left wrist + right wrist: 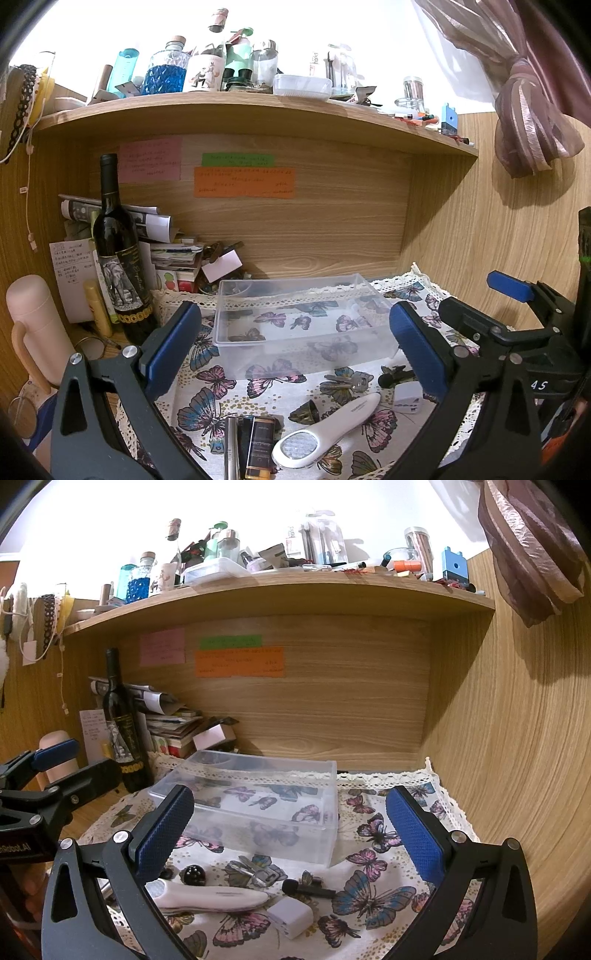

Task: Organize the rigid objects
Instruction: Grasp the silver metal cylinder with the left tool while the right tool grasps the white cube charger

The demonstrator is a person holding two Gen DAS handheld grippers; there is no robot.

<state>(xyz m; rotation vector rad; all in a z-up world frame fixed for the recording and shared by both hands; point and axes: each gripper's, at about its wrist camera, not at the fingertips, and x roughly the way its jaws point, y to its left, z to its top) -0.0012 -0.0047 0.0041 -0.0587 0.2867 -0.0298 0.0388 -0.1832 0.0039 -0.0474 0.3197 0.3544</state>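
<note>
Bin [306, 317] clear plastic, rectangular, empty; left claw [295, 343], right claw [291, 834] spread wide.

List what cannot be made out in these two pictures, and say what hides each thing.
- Sticky notes: writing too small, both views.
- Dark box: cut off by the left wrist view's bottom edge.
- White device: head hidden behind the right gripper finger, right wrist view.
- Clear bin: far-left contents blurred.

2 near views, shared clear box [303, 321]
</note>
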